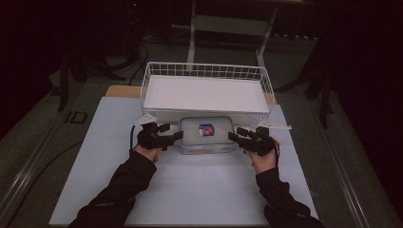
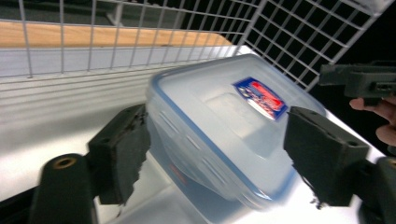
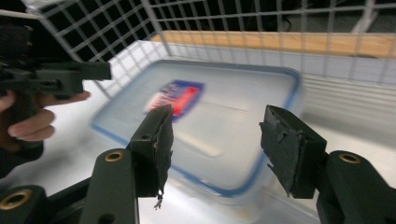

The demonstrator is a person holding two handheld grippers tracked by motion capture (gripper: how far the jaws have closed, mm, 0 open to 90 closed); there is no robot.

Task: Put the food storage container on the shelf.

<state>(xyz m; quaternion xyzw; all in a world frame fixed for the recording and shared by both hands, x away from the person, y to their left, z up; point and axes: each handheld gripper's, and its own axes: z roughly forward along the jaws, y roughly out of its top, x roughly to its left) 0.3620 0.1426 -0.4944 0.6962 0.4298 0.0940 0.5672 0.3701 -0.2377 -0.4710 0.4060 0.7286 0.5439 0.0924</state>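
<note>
From above, your box (image 1: 207,135) sits on the white mat (image 1: 95,161), right against the front of the wire basket (image 1: 205,71). Your left gripper (image 1: 177,136) is at the box's left end and your right gripper (image 1: 233,136) at its right end, so the box lies between the two, with both sets of tips just at its ends.

In the left gripper view, your jaws stand apart with the box's near corner between them. The left pad (image 2: 122,151) sits at the box's side, touching or nearly so; the right pad (image 2: 317,156) stands off the lid, so nothing is clamped. Your other hand (image 2: 380,119) shows beyond the box.

In the right gripper view, your jaws are parted over the box's near edge. Both pads (image 3: 156,147) hang in front of the lid without pressing on it. The label (image 3: 175,98) lies just past the left pad.
</note>
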